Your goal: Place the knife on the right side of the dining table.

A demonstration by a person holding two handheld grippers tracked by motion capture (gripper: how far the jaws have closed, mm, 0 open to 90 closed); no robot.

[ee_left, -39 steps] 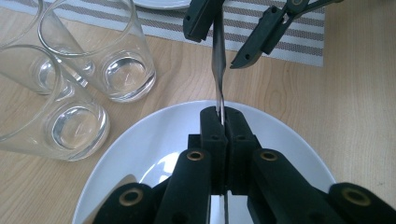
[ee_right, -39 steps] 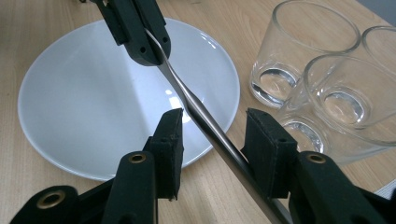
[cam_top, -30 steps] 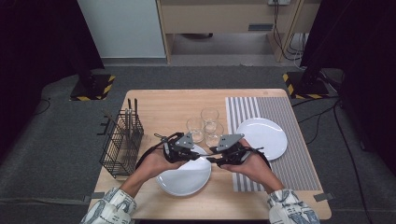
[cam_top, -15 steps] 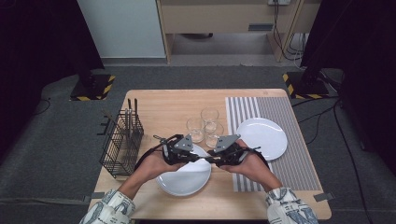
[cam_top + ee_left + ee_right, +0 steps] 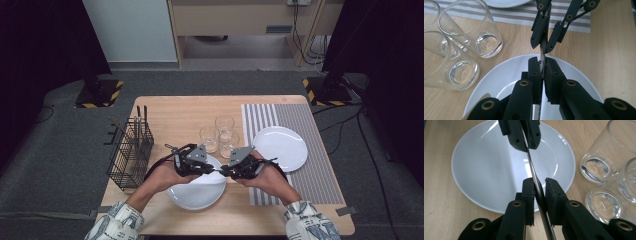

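Both tools are gripping a thin metal utensil (image 5: 534, 178) above the near plate (image 5: 197, 192): left tool (image 5: 543, 68) clamped, right tool (image 5: 539, 187) just closing; its ends are hidden between the jaws.

Change record, this second.

Item 1: my right tool (image 5: 226, 172). Its jaws have just been closing, and a thin strip of metal, a knife (image 5: 535, 180) by its look, now lies between them. In the right gripper view the pads stand close on either side of it, the right-hand pad with a sliver of gap.

Item 2: my left tool (image 5: 212, 170). Its jaws have just eased open a touch, though in the left gripper view they sit tight on the same knife (image 5: 543, 51).

Item 3: tool tips. Apart over the plate (image 5: 192, 196) in the earliest picture, now near each other on the knife.
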